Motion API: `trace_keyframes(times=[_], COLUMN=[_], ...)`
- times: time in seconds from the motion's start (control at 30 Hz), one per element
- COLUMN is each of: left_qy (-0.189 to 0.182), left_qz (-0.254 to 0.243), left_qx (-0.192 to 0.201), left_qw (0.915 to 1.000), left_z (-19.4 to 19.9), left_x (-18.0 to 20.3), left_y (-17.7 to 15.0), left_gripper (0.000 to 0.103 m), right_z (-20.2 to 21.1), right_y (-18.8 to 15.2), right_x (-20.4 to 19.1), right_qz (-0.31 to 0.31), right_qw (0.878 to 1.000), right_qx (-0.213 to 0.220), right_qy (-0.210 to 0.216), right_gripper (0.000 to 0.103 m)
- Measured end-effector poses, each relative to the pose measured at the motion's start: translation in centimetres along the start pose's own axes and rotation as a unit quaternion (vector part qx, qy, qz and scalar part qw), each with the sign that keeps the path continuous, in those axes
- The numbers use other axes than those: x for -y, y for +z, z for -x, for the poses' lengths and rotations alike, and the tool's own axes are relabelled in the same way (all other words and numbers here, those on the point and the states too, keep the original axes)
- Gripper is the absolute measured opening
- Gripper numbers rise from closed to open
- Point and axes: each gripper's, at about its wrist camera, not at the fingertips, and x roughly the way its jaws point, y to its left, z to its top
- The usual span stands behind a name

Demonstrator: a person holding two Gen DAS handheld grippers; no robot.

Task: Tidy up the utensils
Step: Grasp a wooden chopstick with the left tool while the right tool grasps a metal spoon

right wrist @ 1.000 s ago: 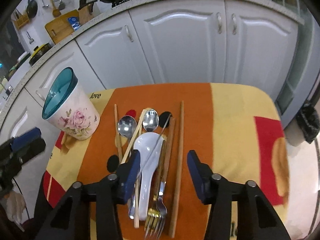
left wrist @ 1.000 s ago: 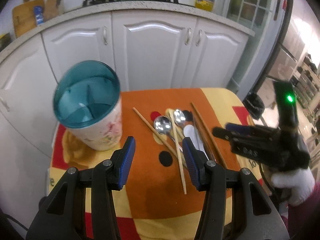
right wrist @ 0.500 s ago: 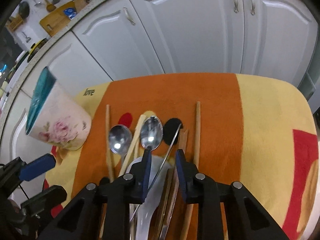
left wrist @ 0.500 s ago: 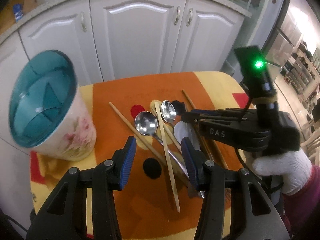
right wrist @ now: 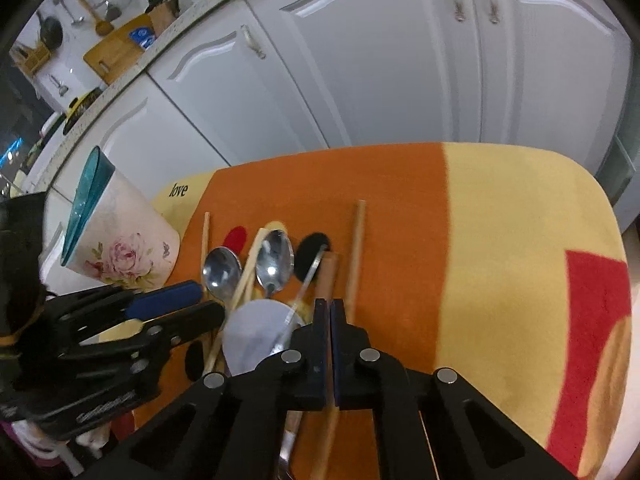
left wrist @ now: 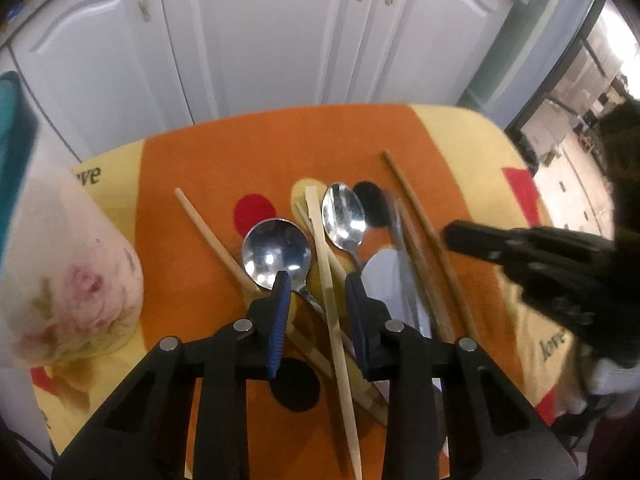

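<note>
Utensils lie in a pile on the orange and yellow cloth (left wrist: 248, 152): a round metal spoon (left wrist: 276, 254), an oval metal spoon (left wrist: 343, 216), a white ceramic spoon (right wrist: 256, 330), pale chopsticks (left wrist: 328, 280) and brown chopsticks (left wrist: 420, 224). The floral holder with a teal rim (right wrist: 116, 240) stands at the left. My left gripper (left wrist: 314, 288) is open and low, straddling the round spoon's handle and a pale chopstick. My right gripper (right wrist: 330, 308) has its jaws together over the brown chopsticks; what lies between them is hidden.
White cabinet doors (right wrist: 380, 60) stand close behind the table. The cloth's yellow and red right side (right wrist: 520, 260) holds no utensils. The holder (left wrist: 60, 264) fills the left edge of the left wrist view.
Both grippers moved down and forward onto the pile. The right gripper's jaws went from wide, to narrow, to closed. The left gripper stayed open and now straddles the round spoon's handle.
</note>
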Motion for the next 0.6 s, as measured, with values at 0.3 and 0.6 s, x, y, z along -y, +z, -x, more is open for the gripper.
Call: trace_keyframes(times=[0.3,0.6], left_qy=[-0.014,-0.023], left_qz=[0.015,0.017], left_qx=[-0.003,-0.008], left_qw=[0.9998,0.9996], left_z=[-1.1,-0.7], left_x=[-0.6,-1.9], left_y=[1.2,0.1], left_gripper=[0.022,0.003], right_z=[-0.1,-1.6], right_y=[1.2,1.5], right_x=[-0.9,-1.9], right_qz=[-0.012,0.008], right_qw=[0.999,0.999], right_qx=[0.004,-0.025], right_qy=[0.041,0.019], right_gripper=[0.023,0.024])
